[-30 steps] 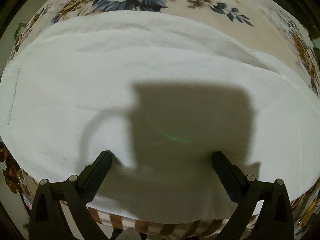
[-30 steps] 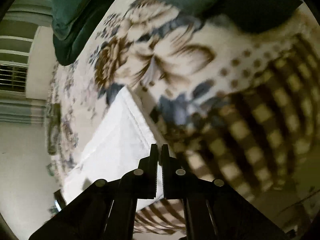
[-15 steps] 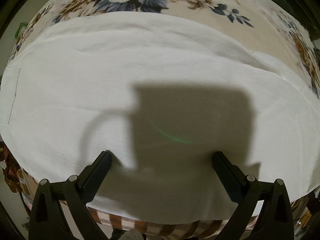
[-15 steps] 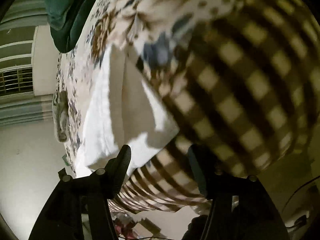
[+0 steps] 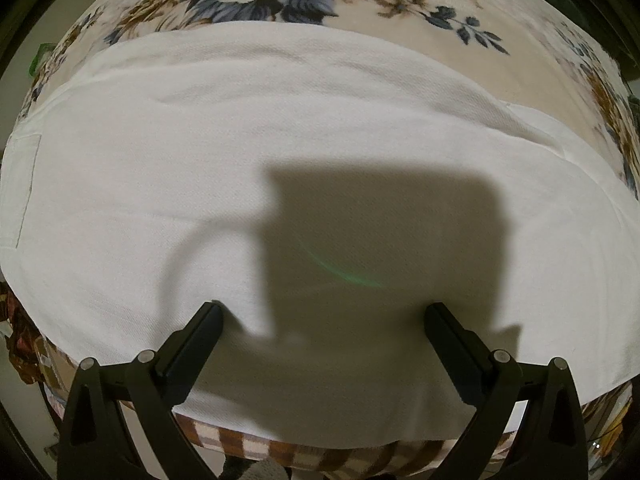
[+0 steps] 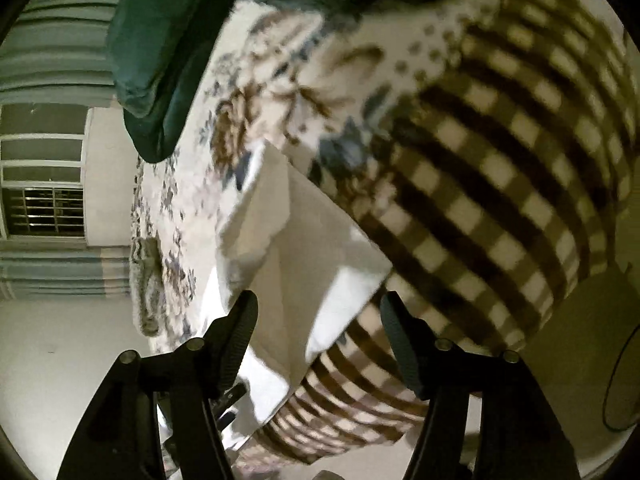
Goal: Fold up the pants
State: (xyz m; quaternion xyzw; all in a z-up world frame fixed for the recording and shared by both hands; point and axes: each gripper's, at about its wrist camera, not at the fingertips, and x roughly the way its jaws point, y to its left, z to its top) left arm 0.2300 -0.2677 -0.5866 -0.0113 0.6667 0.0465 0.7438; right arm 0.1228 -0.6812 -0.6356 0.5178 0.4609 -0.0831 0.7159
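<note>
Since a second ago the right gripper (image 6: 318, 312) has let go of the pants' (image 5: 280, 152) edge and drawn back; its jaws are opening, with nothing pressed between them, though a white corner lies in the gap in the right wrist view.

Largest in view is the bed's flowered blanket (image 5: 400, 4), filling the top of the left wrist view, its checked border (image 6: 500, 200) on the right of the right one. On it the white pants spread flat across the middle of the left frame. The left gripper (image 5: 324, 312) hovers at lower centre, jaws wide and empty.

To do this fold well, I judge the next grasp should take both layers at the hem, with edges aligned before pressing flat.
</note>
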